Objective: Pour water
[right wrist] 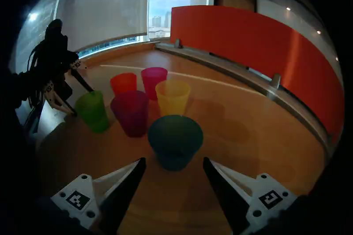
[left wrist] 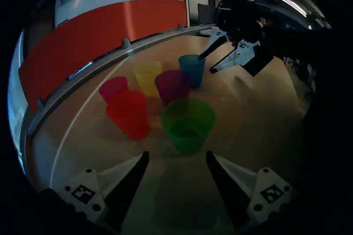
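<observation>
Left gripper [left wrist: 176,153]: spread wide, holding nothing; green cup [left wrist: 188,124] just ahead
Right gripper [right wrist: 173,160]: spread wide, empty; teal cup [right wrist: 175,141] just ahead

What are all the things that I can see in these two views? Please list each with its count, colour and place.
green cup: one, green, just ahead of the left gripper
red cup: one, red, beside the green cup
pink cup: one, pink, close by the red cup
purple cup: one, dark purple, middle of the group
yellow cup: one, yellow, between the pink and purple cups
teal cup: one, teal, just ahead of the right gripper
table: one, brown wood, under all the cups
wall panel: one, orange-red, along the table's edge
window: one, bright, past the table
left gripper: one, white and black, open
right gripper: one, white and black, open
</observation>
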